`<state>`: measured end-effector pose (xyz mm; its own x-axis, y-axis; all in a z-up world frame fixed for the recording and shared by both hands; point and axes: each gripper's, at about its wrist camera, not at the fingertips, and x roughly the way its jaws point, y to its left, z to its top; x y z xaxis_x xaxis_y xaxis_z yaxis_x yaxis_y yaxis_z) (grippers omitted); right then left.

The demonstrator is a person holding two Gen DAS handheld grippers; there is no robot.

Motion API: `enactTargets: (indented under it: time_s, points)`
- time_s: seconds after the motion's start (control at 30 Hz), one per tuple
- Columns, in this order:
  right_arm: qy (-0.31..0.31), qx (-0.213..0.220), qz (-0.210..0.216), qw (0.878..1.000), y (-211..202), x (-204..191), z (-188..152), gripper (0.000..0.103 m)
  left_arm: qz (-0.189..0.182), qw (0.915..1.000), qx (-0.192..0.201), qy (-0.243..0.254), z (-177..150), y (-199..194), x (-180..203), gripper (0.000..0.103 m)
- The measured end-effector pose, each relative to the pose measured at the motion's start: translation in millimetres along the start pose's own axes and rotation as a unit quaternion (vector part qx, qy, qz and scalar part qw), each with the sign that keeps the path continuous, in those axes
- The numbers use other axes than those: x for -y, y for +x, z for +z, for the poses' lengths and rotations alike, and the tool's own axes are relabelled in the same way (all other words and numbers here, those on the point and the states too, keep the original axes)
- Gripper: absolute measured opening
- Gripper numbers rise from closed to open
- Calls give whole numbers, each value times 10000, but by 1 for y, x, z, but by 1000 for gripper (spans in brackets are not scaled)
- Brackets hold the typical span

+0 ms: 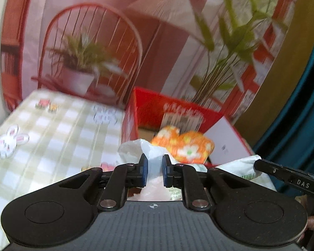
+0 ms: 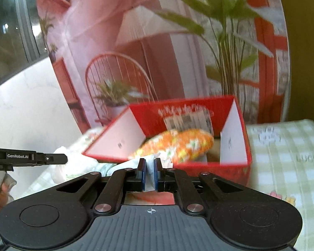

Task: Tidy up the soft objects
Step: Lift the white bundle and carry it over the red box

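A white plastic bag (image 1: pixel 155 163) hangs between both grippers. My left gripper (image 1: pixel 155 167) is shut on one part of it. My right gripper (image 2: pixel 149 169) is shut on another part of the bag (image 2: pixel 149 173). An orange flower-print soft item (image 1: pixel 184 145) sits at the bag's top, just in front of the fingers, over the open red box (image 1: pixel 178 108). In the right wrist view the same orange item (image 2: pixel 178 144) lies across the red box's (image 2: pixel 236 165) front rim. The right gripper's body shows at the right edge of the left wrist view (image 1: pixel 291 177).
A green-and-white checked cloth with bunny prints (image 1: pixel 52 129) covers the surface left of the box. A printed backdrop with a chair and plants (image 1: pixel 115 41) stands behind. The cloth also shows at the right in the right wrist view (image 2: pixel 286 146). A teal curtain (image 1: pixel 312 104) hangs at the right.
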<state>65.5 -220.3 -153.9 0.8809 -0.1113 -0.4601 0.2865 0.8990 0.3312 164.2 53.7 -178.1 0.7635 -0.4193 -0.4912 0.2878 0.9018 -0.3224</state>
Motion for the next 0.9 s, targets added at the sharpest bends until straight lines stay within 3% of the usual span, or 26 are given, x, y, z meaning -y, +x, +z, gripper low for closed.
enactTargets:
  time_s: [0.37,0.67,0.9]
  points:
    - [-674,524,-326,9958,-4,0,55,6,-128,9971,436,615,45,26,35,13]
    - [-1215,636,-1032,9852,40,17,94,6,42,9928,618,1029,87,97,66,13]
    - [-1660,379,-1542,9733,96,31,114,6,210,9917,160,1255,100,162,73,13]
